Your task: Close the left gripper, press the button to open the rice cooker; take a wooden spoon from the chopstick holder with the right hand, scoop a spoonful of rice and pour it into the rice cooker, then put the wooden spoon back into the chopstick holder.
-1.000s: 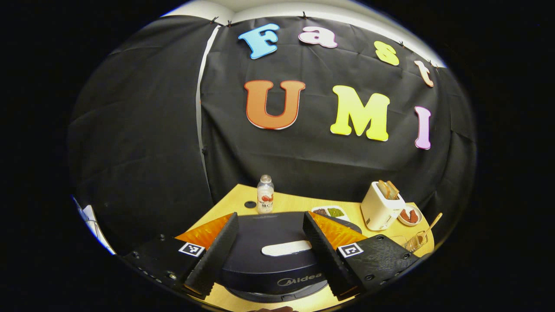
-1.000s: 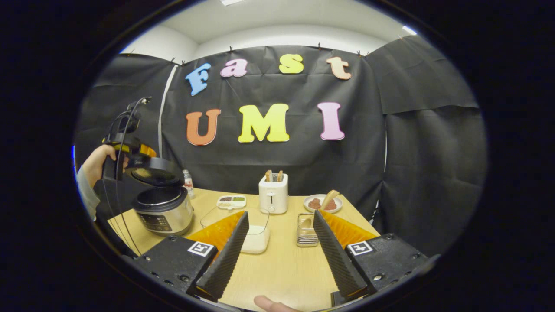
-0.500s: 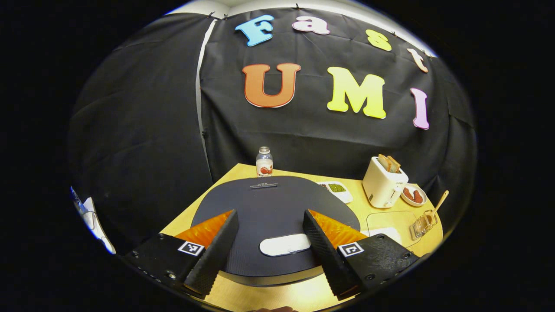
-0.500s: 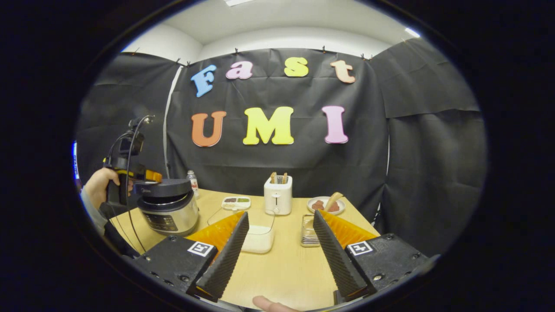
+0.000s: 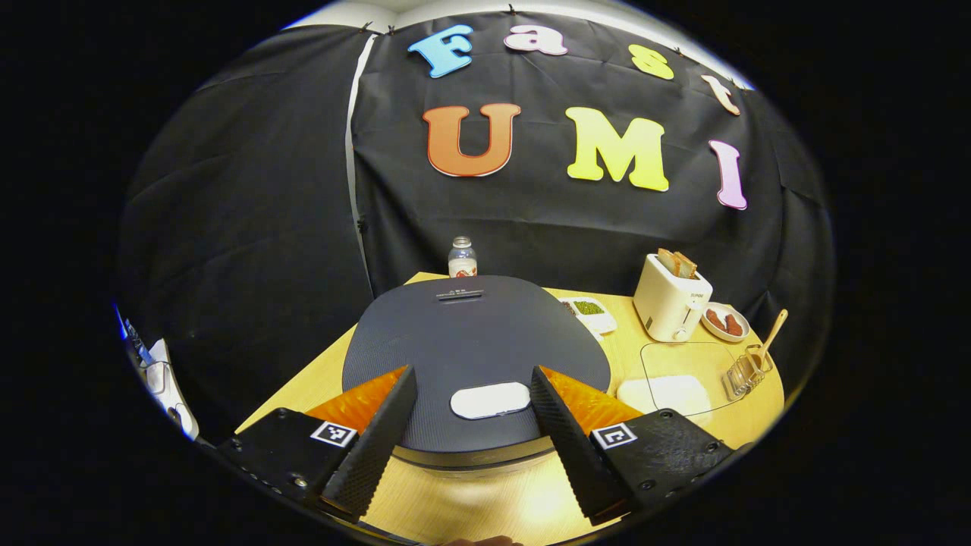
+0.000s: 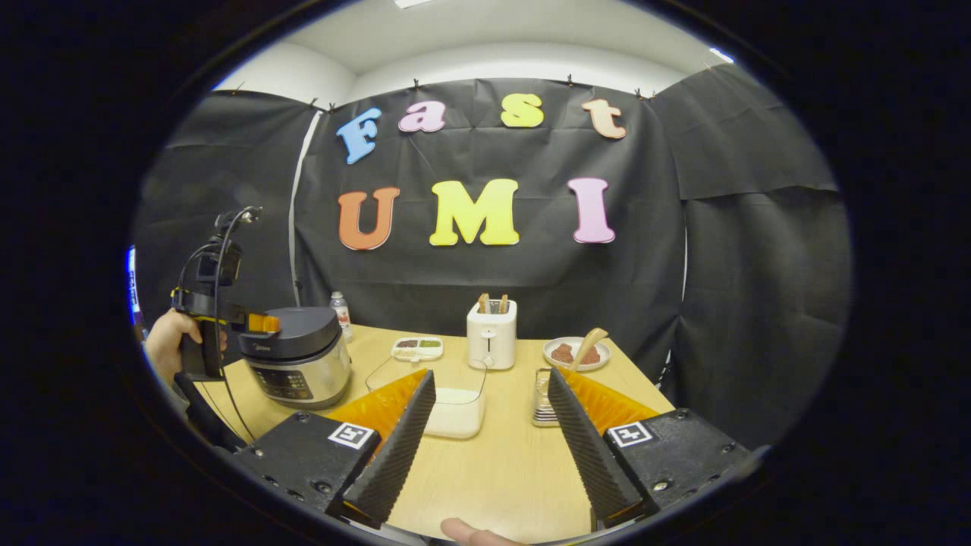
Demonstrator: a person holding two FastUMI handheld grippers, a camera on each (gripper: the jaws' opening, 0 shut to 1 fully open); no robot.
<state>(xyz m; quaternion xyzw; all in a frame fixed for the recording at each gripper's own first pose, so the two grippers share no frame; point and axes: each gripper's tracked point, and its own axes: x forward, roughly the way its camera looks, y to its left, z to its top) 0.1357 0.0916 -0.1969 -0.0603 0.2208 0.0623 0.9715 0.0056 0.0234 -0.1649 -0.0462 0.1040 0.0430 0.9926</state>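
Left gripper view: left hand-held gripper (image 5: pixel 474 432) spread wide, holding nothing, fingers flanking the pale oval button (image 5: pixel 490 400) on the closed dark lid of the rice cooker (image 5: pixel 474 341). Hovering just above the front edge of that lid; contact with the lid impossible to tell. Beyond the cooker, a small bottle (image 5: pixel 461 258) at the far edge of the tabletop (image 5: pixel 485 504), a divided dish (image 5: pixel 592 312) with green and dark contents, a white toaster (image 5: pixel 671 303) with slices sticking up, a plate (image 5: pixel 726 321) with reddish food. Farther right, a clear container of rice (image 5: pixel 671 379) and, just beside it, the chopstick holder (image 5: pixel 746 370) with the wooden spoon (image 5: pixel 770 334) standing tilted in it.

Right gripper view: right hand-held gripper (image 6: pixel 489 447) also spread wide and empty, raised over bare tabletop near the front edge, a fingertip (image 6: pixel 470 533) at the bottom of the view. Ahead between its fingers, the rice container (image 6: pixel 447 398) on the left and the chopstick holder (image 6: pixel 542 394) on the right, partly hidden behind the right finger. Wooden spoon handle (image 6: pixel 590 345) leaning up from the holder, in front of the plate (image 6: pixel 573 353). Toaster (image 6: pixel 491 341) behind. Far left, rice cooker (image 6: pixel 300 364) with lid down, the other hand-held gripper (image 6: pixel 220 322) at its top edge, gripped by a hand (image 6: pixel 168 345), cables trailing down.
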